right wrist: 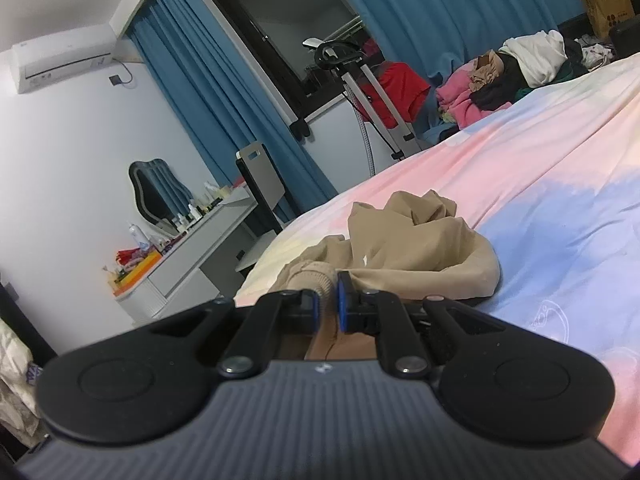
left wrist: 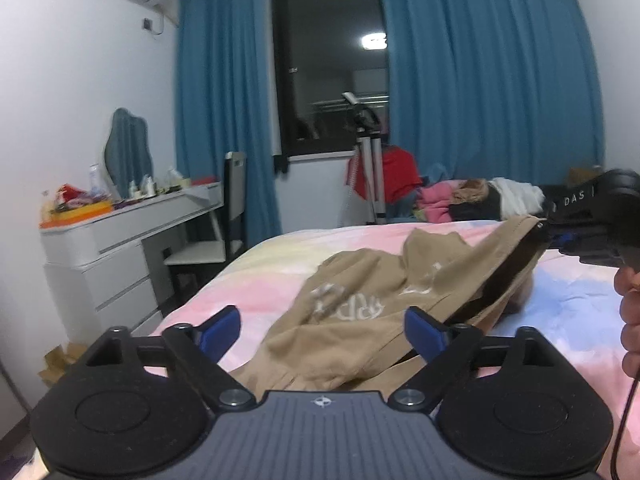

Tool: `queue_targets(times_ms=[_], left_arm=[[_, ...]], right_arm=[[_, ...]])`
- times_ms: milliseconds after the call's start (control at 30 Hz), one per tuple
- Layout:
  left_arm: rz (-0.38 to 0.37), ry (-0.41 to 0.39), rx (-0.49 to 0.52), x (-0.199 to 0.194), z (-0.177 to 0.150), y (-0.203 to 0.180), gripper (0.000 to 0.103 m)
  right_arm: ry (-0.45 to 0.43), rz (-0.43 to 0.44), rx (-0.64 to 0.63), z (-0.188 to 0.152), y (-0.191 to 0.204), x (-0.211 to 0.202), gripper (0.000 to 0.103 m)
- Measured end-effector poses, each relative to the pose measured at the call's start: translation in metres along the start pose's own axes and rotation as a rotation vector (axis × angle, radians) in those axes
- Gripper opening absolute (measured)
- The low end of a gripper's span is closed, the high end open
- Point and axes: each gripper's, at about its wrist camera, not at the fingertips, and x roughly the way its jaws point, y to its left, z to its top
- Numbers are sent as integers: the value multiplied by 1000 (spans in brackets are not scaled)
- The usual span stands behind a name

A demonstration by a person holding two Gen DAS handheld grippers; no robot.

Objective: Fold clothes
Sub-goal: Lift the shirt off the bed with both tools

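A tan garment (left wrist: 352,312) with white lettering lies crumpled on the bed (left wrist: 280,252), which has a pastel pink, yellow and blue sheet. My left gripper (left wrist: 322,334) is open, its blue pads (left wrist: 222,330) on either side of the near part of the garment, holding nothing. My right gripper (right wrist: 329,306) is shut on a ribbed edge of the tan garment (right wrist: 404,248). In the left wrist view the right gripper (left wrist: 544,226) holds that edge lifted at the right, so the cloth stretches up from the bed.
A pile of other clothes (left wrist: 472,200) sits at the far end of the bed. A tripod (left wrist: 370,168) stands beyond the bed by the window. A white dresser (left wrist: 120,240) with clutter and a chair (left wrist: 232,208) stand left of the bed. Blue curtains hang behind.
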Motion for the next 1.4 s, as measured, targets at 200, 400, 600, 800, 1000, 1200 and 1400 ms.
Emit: queue_targets(times_ms=[200,400,600,800,1000,1200,1400], left_arm=[[-29,23,156,62,-18,-56,92],[58,-3,80,109,-16,-71,92],[178,103,-117,126,-19,-24,93],[154,129,-245,76,-12,20,92],[112,134,-290,26,-16,35,94],[100,159,-248,42,-28,17,94],[41,136,-172,41,-38,-10,95]], right_arm=[[-3,13,-15,-2,4,-4,12],[-41,35,-17,-1,4,-11,12],[-82,-35,-57,-5,7,-9,12],[-74,-130,-150,-15,18,-1,12],[-53,-181,-161,-20,19,0,12],[-49,-155,-142,-22,23,-4,12],[-65,-138,-123,-19,23,-7,12]])
